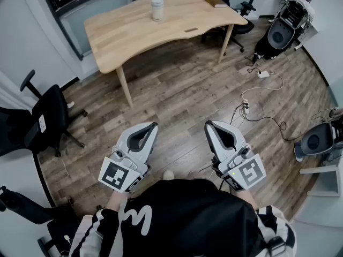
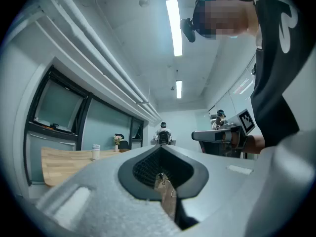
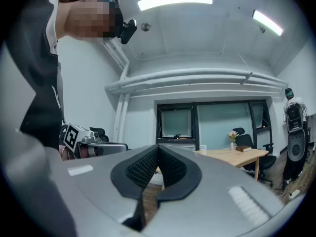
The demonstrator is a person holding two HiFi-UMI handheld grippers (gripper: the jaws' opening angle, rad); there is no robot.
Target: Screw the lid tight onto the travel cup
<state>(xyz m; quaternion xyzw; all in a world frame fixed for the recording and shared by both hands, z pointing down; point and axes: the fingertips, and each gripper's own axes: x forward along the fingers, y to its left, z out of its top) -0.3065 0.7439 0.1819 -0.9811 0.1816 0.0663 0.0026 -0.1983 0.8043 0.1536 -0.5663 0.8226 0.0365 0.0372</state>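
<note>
Left gripper [image 1: 151, 126]: jaws pressed together, empty, over the floor [image 1: 182, 98].
Right gripper [image 1: 210, 125]: jaws pressed together too, nothing held.
Travel cup [image 1: 157, 9]: upright on the wooden surface [image 1: 123, 33], well apart from both.

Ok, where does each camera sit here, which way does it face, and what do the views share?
Head view: on the head, facing steeply down at floor, table, cup; shows left gripper, right gripper, torso.
Left gripper view: on that gripper, roughly level toward table and cup; shows its shut jaws, right gripper, torso.
Right gripper view: on that gripper, roughly level toward table, windows; shows its shut jaws, left gripper, torso.
All three share the table.
</note>
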